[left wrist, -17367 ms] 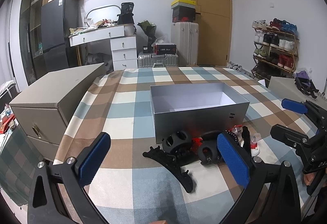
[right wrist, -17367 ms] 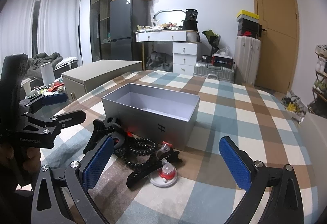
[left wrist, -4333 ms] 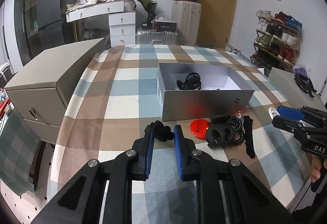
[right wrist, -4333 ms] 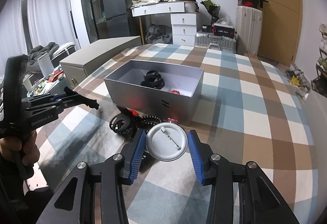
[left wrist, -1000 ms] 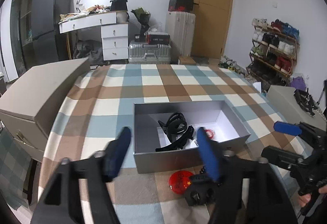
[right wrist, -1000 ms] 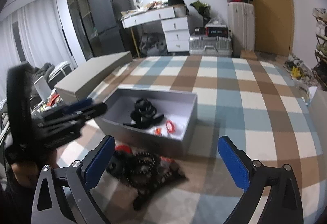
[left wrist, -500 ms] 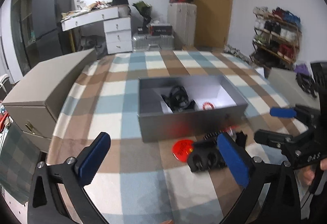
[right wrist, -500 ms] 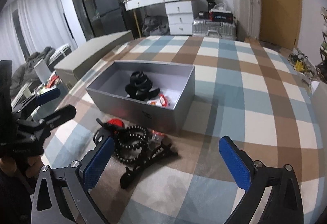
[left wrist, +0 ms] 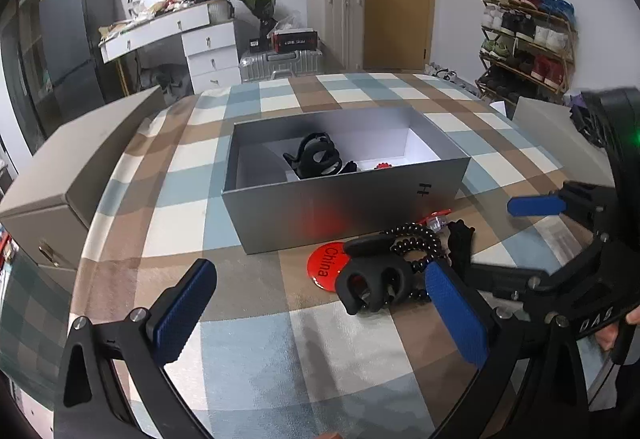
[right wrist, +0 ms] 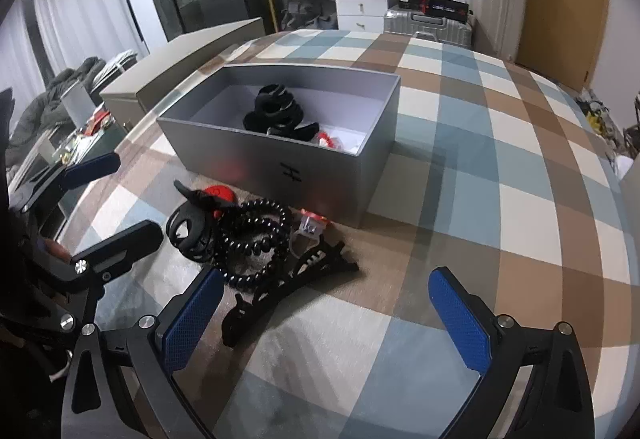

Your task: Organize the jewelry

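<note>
Two handheld tools hang over a checked tabletop (right wrist: pixel 500 143) as a jewelry tidy-up sits partway done. Nearest the onlooker, the left gripper (left wrist: pixel 320 313) has its blue pads spread wide and carries nothing, and the right gripper (right wrist: pixel 328 319) is equally wide open and empty, apparently poised to choose the next piece.

Just ahead of them lies the unsorted pile: a long black hair clip (right wrist: pixel 288 287) stretched toward the right gripper, a black claw clip (left wrist: pixel 374 281) beside a coiled black bead bracelet (right wrist: pixel 252 235), a red round badge (left wrist: pixel 326 265) lettered "China", and a small clear item with red (right wrist: pixel 310 225), too small to identify. All lie bunched against the near wall of the box, likely so that each lift into it is short.

Beyond the pile stands the grey box (left wrist: pixel 344 199), open-topped. Inside are a heap of black clips (right wrist: pixel 276 115) near its middle and a small red piece (right wrist: pixel 326 139) beside them; the rest of its pale floor shows bare, leaving room for what remains outside.
</note>
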### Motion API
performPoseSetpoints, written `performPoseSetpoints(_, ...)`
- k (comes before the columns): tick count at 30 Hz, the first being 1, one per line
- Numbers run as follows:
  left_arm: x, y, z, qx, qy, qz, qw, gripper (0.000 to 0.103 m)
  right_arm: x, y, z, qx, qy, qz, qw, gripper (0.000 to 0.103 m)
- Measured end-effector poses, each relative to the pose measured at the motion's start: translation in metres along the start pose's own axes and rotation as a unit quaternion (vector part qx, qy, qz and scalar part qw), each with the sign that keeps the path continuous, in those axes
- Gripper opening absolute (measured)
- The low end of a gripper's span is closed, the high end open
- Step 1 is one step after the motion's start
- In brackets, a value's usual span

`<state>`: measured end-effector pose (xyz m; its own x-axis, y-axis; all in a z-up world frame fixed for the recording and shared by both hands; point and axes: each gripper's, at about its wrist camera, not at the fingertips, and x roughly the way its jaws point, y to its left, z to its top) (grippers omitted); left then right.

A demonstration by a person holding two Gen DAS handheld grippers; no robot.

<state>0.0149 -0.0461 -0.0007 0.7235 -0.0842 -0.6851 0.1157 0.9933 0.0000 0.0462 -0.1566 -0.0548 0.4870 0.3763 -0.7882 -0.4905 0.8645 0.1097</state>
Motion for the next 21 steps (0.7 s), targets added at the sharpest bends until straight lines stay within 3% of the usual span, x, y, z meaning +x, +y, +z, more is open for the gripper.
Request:
performPoseSetpoints(14, 0.002, 0.003, 0.001, -0.014, 0.003, 0.007, 0.9999, 0.102, 0.011, 0.005, -0.005, -0.013, 0.014, -0.029, 0.999, 0.103)
performPoseSetpoints(21, 0.004, 0.006, 0.000, -0.015, 0.006, 0.012, 0.9998, 0.102, 0.002, -0.019, -0.008, -0.007, 0.025, -0.066, 0.997, 0.103)
